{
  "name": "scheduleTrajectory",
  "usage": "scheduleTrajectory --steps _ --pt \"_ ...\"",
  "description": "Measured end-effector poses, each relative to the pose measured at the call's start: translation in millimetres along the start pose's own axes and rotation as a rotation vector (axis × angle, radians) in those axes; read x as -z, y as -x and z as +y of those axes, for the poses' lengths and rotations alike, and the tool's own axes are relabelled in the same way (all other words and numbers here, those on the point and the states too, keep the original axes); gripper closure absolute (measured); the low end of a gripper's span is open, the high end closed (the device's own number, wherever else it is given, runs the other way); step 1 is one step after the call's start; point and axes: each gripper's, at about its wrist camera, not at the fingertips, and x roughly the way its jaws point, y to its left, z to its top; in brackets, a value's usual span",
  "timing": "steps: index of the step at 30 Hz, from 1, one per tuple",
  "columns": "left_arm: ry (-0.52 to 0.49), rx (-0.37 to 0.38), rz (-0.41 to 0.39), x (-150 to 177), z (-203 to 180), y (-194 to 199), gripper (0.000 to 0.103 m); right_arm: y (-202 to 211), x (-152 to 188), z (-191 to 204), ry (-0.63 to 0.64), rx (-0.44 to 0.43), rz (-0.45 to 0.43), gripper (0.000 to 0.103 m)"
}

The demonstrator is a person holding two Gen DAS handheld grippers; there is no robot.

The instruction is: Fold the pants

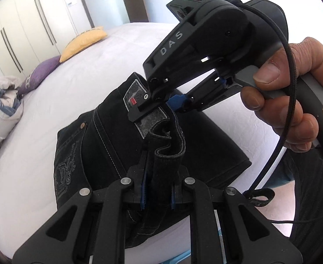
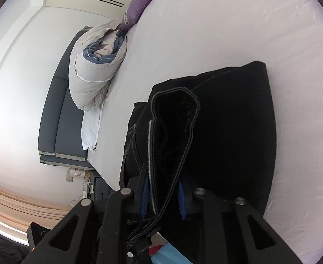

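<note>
Step in hand: both grippers are pinching the hem end of the black jeans [image 1: 108,136], bringing it over the seat.
Left gripper [image 1: 157,189]: clenching a bunched strip of hem.
Right gripper [image 2: 163,198]: grasping a doubled hem; its hand [image 1: 293,101] is squeezing the trigger.
Doing it well: likely keeping both edges level and laying them flush on the waistband patch [image 1: 139,101].
Where: jeans are lying on the white bedsheet [image 1: 51,92], partly folded.
Materials: heavy dark denim, pale stitching, embroidered pocket [image 1: 69,167]; matte plastic fingers with blue ribbed pads [image 2: 182,200].
</note>
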Motion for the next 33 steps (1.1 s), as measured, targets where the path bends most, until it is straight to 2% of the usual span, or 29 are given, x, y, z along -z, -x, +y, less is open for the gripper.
scheduleTrajectory --steps 13,21,27,33 --pt "-0.142 -0.002 0.034 -7 -53 -23 0.09 22 -4 -37 -0.02 0.019 -0.048 0.084" --pt "-0.167 -0.009 0.037 -12 -55 -33 0.09 29 -10 -46 -0.021 0.013 -0.072 0.084" --pt "-0.187 -0.007 0.045 6 -57 -49 0.089 29 -10 -55 -0.015 0.037 -0.082 0.085" --pt "-0.238 -0.041 0.029 17 -63 -52 0.085 27 -4 -70 -0.026 0.005 -0.111 0.087"
